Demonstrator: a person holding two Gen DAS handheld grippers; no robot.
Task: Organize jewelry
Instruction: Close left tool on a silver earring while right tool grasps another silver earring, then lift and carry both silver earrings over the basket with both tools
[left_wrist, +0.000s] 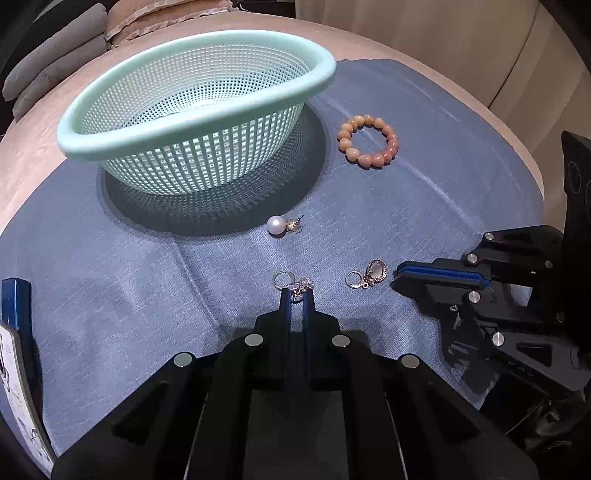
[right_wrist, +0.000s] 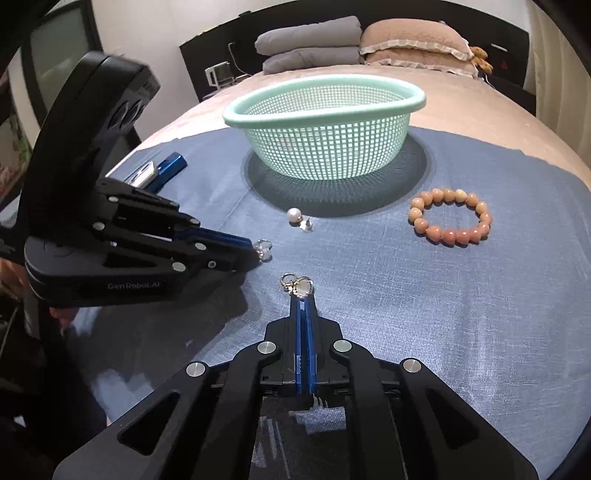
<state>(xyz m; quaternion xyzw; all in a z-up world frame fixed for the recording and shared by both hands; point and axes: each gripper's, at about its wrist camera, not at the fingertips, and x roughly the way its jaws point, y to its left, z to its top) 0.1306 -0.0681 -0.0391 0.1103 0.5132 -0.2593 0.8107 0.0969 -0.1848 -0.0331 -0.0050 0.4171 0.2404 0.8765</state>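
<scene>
A pale green perforated plastic basket (left_wrist: 192, 110) stands at the far side of a blue denim cloth (left_wrist: 424, 206) spread over a bed, probably as the collecting place for the jewelry scattered on the near side of it. A round bracelet of peach-coloured beads (left_wrist: 367, 141) lies to the basket's right, well apart from both tools. A white pearl stud earring (left_wrist: 282, 225) lies just in front of the basket, on its shadow.

The left hand-held gripper (left_wrist: 296, 295) has its blue-lined jaws drawn narrow around a small silver hoop earring with clear crystals (left_wrist: 293, 283); the hoop sticks out past the tips, and it appears pinched, low against the cloth.

The right hand-held gripper (right_wrist: 302, 301), just to its right, is closed almost completely, with a gold hoop earring carrying an oval pale stone pendant (right_wrist: 298, 286) at its very tips. Whether it grips the earring or only touches it cannot be told.

Both earrings sit near the viewer, with the basket farther off beyond the pearl.
</scene>
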